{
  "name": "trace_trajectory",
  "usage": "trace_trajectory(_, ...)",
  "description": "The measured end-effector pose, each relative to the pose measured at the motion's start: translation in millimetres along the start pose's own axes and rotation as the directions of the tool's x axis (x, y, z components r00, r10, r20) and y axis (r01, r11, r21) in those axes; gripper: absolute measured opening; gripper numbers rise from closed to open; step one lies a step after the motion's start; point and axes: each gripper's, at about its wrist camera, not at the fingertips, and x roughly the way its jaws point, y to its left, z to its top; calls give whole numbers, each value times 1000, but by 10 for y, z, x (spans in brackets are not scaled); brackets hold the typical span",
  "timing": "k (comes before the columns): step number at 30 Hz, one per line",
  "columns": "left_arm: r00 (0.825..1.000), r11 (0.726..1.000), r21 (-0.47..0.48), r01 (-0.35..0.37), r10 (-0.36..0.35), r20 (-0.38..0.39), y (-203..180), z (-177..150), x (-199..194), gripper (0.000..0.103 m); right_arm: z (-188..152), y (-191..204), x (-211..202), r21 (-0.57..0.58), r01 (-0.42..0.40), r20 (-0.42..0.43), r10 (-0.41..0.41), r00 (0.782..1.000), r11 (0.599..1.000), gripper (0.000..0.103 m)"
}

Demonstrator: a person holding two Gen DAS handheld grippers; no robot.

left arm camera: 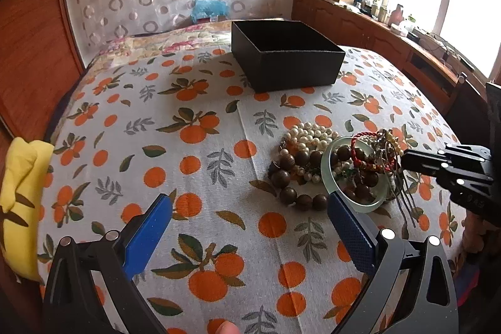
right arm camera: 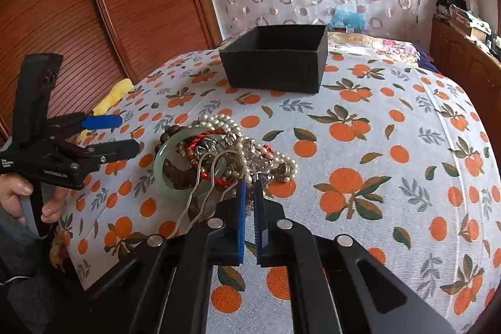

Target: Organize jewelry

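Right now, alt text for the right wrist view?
The right gripper, jaws nearly shut, reaches into a tangled jewelry pile on an orange-print cloth; what it grips is unclear. An open black box sits beyond, and the open left gripper hovers at left.

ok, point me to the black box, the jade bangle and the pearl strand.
black box [left arm camera: 294, 69]: left wrist view, near outer wall.
jade bangle [right arm camera: 160, 160]: right wrist view, left arc of ring.
pearl strand [left arm camera: 308, 132]: left wrist view, bunched beads at pile's far edge.

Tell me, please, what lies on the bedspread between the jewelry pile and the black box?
Nothing: in both wrist views only bare orange-print bedspread separates the jewelry pile from the black box.
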Motion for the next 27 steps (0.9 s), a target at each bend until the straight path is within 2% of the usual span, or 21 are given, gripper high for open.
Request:
trace_trajectory(13, 998, 998, -7, 65, -64, 10, 19, 88, 169, 95, 194, -157, -350, -8, 91, 124, -89, 988, 996, 5)
trace_trajectory(15, 997, 996, -14, 83, -83, 6, 29, 97, 198, 88, 247, -160, -392, -21, 110, 142, -106, 984, 994, 5)
trace_trajectory(17, 995, 995, -22, 101, -101, -10, 41, 100, 236, 71, 315, -158, -457, -36, 132, 161, -125, 979, 991, 5)
trace_trajectory(22, 992, 992, -10, 124, -124, -33, 22, 124, 309, 47, 417, -150, -593, -57, 170, 203, -155, 967, 984, 5)
trace_trajectory(23, 992, 992, -6, 122, -123, -38, 12, 138, 314, 39, 438, -147, -609, -60, 170, 208, -154, 966, 984, 5)
trace_trajectory(25, 989, 990, 0, 139, -138, -49, -1, 172, 335, 30, 482, -128, -644, -69, 175, 220, -156, 963, 982, 5)
trace_trajectory(27, 990, 992, 22, 128, -126, -56, -45, 190, 354, 28, 527, -92, -678, -85, 190, 234, -166, 958, 978, 5)
